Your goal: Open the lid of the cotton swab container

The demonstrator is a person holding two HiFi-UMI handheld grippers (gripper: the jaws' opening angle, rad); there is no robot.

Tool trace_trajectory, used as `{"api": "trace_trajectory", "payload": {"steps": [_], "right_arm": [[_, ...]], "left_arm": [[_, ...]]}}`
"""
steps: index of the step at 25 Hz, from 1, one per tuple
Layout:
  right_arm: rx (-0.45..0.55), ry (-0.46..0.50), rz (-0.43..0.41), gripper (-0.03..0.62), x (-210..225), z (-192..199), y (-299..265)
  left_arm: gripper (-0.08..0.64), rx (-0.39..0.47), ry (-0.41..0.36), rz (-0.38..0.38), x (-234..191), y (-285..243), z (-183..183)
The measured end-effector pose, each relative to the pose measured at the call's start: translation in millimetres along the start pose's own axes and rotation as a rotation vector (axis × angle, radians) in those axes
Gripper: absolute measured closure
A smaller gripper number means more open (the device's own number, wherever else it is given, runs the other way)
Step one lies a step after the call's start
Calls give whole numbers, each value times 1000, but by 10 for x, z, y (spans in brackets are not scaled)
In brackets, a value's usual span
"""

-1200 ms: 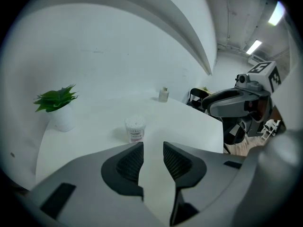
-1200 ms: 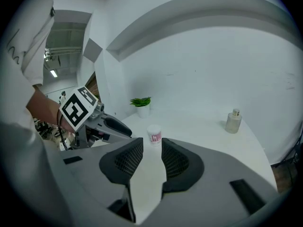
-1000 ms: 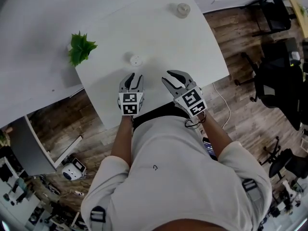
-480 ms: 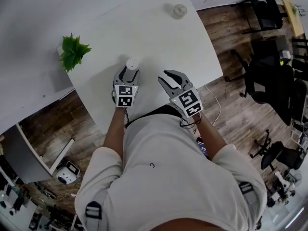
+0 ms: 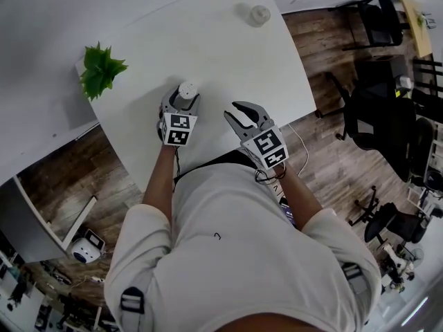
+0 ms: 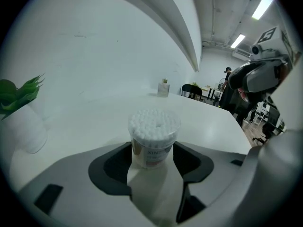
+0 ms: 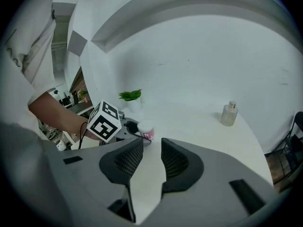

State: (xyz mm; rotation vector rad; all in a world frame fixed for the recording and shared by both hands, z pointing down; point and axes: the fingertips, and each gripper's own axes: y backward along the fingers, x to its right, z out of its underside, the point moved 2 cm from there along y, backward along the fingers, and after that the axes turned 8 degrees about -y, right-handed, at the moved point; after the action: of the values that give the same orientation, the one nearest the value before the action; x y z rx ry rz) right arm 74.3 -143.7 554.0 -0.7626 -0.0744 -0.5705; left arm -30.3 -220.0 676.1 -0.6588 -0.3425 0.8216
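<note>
The cotton swab container (image 5: 187,88) is a small clear round tub packed with white swabs, standing upright on the white table (image 5: 228,47). In the left gripper view it (image 6: 154,135) stands between the two dark pads of my left gripper (image 6: 152,151). These jaws have just been opening, and the pads sit beside the tub's lower part without pressing on it. My right gripper (image 5: 243,111) hovers to the right, near the table's front edge, its jaws apart with nothing between them. The right gripper view shows the tub (image 7: 146,129) ahead of my right gripper (image 7: 151,148).
A small green plant (image 5: 99,68) in a white pot stands at the table's left edge. At the far right corner of the table is a small glass bottle (image 5: 258,14). Office chairs (image 5: 381,116) and a wooden floor lie to the right.
My left gripper moved forward across the table to the swab container and now has it between its jaws, which stand wider. The right gripper stayed about where it was.
</note>
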Motion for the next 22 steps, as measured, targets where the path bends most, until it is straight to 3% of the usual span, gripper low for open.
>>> {"api": "trace_trajectory", "payload": {"steps": [6, 12, 22], "right_arm": [[-15, 19, -8, 476, -18, 5, 28], [-11, 33, -22, 476, 24, 34, 65], [109, 21, -117, 479, -12, -208, 28]], "left_arm": [[288, 6, -23, -12, -7, -29, -18], [291, 29, -38, 24, 82, 61, -69], [296, 74, -21, 56, 236, 561, -365]]}}
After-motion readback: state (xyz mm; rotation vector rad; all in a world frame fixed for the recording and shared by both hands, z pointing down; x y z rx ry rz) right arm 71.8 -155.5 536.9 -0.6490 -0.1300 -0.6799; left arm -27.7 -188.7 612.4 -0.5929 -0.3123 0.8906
